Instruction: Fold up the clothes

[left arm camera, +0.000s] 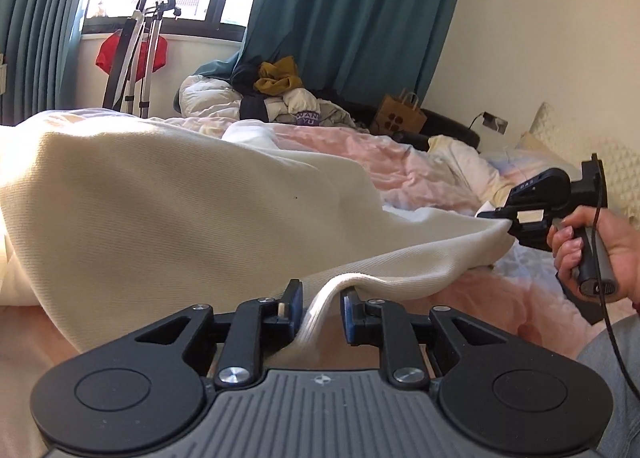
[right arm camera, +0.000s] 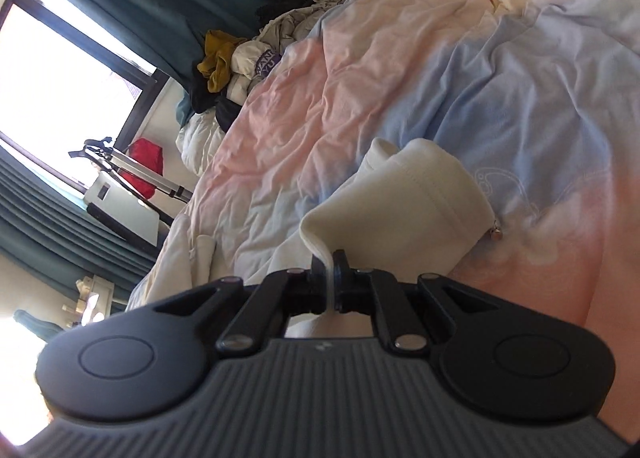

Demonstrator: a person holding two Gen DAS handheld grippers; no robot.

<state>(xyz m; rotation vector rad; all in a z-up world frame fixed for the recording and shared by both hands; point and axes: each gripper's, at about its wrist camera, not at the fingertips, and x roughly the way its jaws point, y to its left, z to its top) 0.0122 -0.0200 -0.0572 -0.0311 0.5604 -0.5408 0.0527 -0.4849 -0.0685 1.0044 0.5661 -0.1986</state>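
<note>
**Cream garment held at two edges above the bed**

The left gripper (left arm camera: 319,304) has its jaws set a narrow way apart, with a ribbed edge of the cream garment (left arm camera: 168,198) running up between them; the blue pads (left arm camera: 295,300) stand on either side of the fabric, and whether they press it cannot be told. Ahead of these jaws the garment rises in a broad, draped sheet that fills the left and middle of the view. To the right of the jaws, the right gripper (left arm camera: 506,220) pinches the garment's far corner, its handle gripped by the person's right hand (left arm camera: 592,246).

In the right wrist view, the right gripper (right arm camera: 329,258) has its jaws closed on a thin fold of the cream garment (right arm camera: 424,202), which bulges just ahead of them with a stitched hem and a small metal zip pull (right arm camera: 497,232) at its right edge. Beyond and below lies the bed (right arm camera: 400,70) with its rumpled pink and blue cover. Far ahead of both jaws, a pile of clothes (left arm camera: 280,98) sits near the teal curtain (left arm camera: 352,10).
</note>
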